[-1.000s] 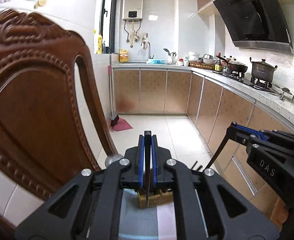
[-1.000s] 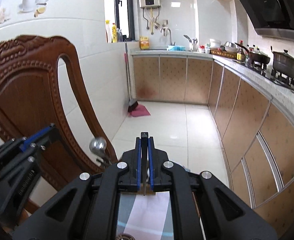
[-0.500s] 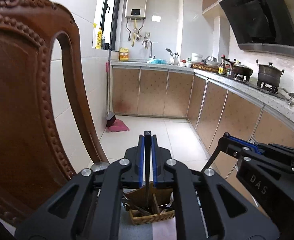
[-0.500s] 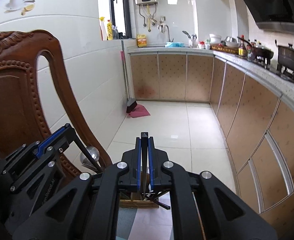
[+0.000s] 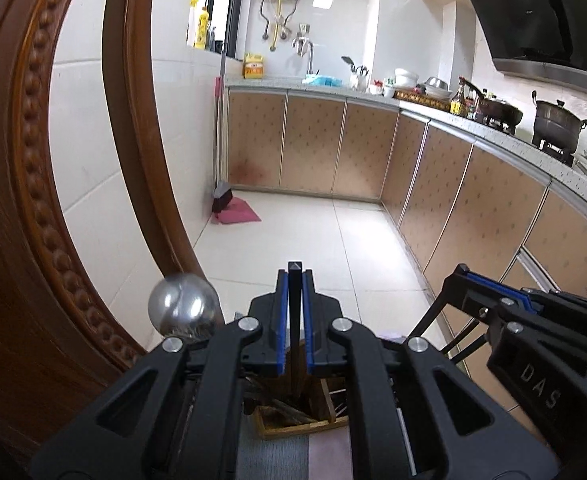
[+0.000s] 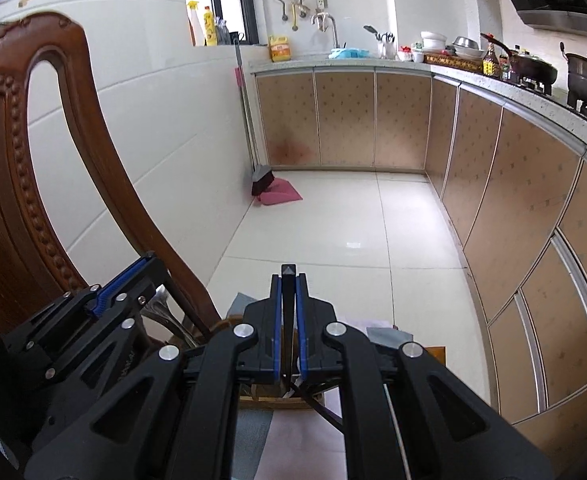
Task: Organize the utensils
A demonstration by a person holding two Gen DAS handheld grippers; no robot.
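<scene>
Below tongs [image 5: 294, 280] — wooden holder [image 5: 293, 426], dark utensils inside

Kitchen colours
Carved brown chair [image 5: 33, 240]; tan speckled cabinets [image 5: 313, 144]; pink dustpan [image 5: 239, 213]; black grippers, blue pads.

The left gripper [image 5: 294, 280] points forward and downward, its blue-lined jaws pressed onto a thin dark stick that stands up between them. The right gripper [image 6: 288, 278] points the same way just beside it, jaws likewise pinched on a thin dark stick. Each gripper shows at the edge of the other's view.
</scene>
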